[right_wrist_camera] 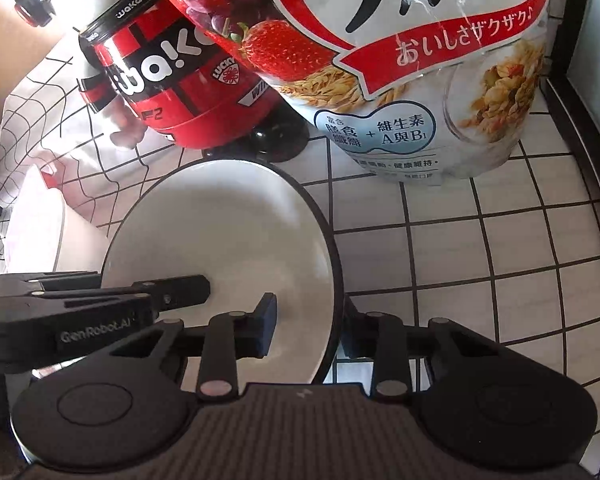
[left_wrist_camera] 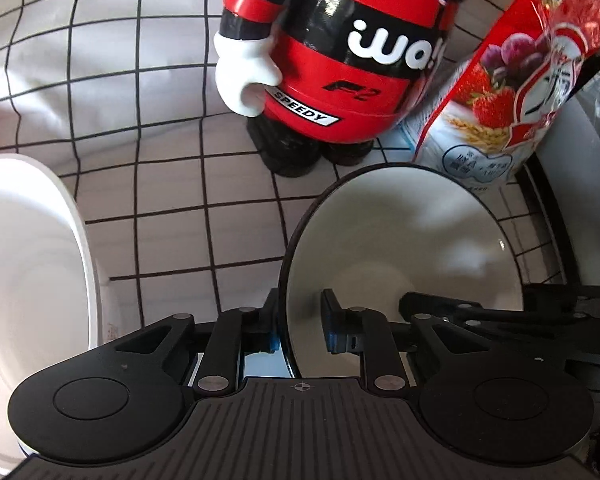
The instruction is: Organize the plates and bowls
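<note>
Left wrist: my left fingers (left_wrist_camera: pixel 300 326) straddle the left rim of the plate (left_wrist_camera: pixel 412 240), one outside, one on the glossy white face. Gap narrow, pads look closed on the rim. The plate is round, shallow, glazed ceramic with a thin dark edge, lying on the counter (left_wrist_camera: pixel 172 200), which has a white cloth with a black grid. A white bowl (left_wrist_camera: pixel 32 280), smooth and deep, sits off to the left, apart from the plate. Behind stand a glossy red-and-black barrel-shaped figurine (left_wrist_camera: pixel 340 60) and a crinkly cereal bag (left_wrist_camera: pixel 512 80).

Right wrist: my right fingers (right_wrist_camera: pixel 312 330) pinch the same plate's right rim, inner pad on the white face, outer one mostly hidden behind the dark edge. My left one's black arm reaches in from the left onto the plate. The cereal bag stands just behind the plate.
</note>
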Motion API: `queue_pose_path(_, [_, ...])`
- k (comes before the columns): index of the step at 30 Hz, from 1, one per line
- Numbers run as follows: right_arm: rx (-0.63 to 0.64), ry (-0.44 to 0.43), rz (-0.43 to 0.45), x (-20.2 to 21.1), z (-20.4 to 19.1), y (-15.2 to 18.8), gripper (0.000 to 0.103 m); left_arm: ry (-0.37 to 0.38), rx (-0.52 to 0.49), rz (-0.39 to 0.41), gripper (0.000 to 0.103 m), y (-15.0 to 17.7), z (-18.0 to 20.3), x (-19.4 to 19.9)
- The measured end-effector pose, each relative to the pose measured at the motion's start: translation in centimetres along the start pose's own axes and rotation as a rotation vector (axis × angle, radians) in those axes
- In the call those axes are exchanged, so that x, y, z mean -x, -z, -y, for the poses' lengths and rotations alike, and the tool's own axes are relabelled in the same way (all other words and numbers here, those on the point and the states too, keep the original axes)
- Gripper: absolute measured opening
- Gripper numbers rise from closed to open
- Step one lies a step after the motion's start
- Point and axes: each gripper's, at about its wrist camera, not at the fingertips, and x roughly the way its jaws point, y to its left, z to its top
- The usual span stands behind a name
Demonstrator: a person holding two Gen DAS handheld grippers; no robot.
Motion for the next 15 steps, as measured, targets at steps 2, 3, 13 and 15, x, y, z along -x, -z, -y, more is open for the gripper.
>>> queue_pose_path(2, [-0.016, -0.006, -0.012, 0.1, 0.1, 0.1, 0.031, -0.02, -0.017, -0.005, 0.022, 0.1, 0.4, 0.1])
queue_pose_path(3, [-0.016, -0.009, -0.014, 0.2, 0.0, 0.2, 0.031, -0.025, -0.017, -0.006, 0.022, 0.2, 0.4, 0.2])
queue_pose_path(13, [-0.001, -0.035, 0.025, 2.6, -1.5, 0.2, 0.031, -0.009, 0.004, 0.051, 0.026, 0.1, 0.0, 4.3])
queue_pose_path(15, [0.007, -0.037, 0.042, 3.5, -2.0, 0.3, 0.031, -0.006, 0.006, 0.07, 0.026, 0.2, 0.0, 5.5])
